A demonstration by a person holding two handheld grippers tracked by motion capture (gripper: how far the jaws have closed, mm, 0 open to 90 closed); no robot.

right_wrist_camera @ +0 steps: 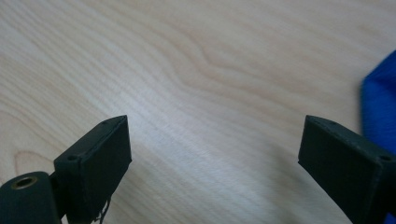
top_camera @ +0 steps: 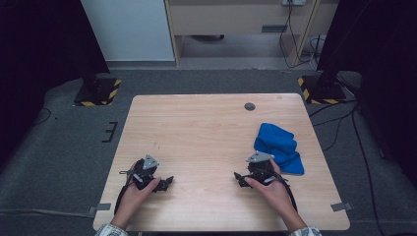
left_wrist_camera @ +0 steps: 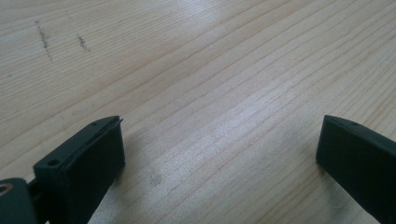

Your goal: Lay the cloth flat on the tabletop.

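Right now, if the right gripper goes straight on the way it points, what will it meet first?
Most likely the bare wooden table. The right gripper is open, with nothing between its jaws, and wood lies ahead of them. The blue cloth sits off to one side of that line, so the gripper would probably pass it, though depth is unclear.

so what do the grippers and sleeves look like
Both the left gripper and right gripper are black, each topped by a grey three-cornered plate, with a black cable trailing back. Their jaws are flat black blocks. The person's cuffs look pale and patterned.
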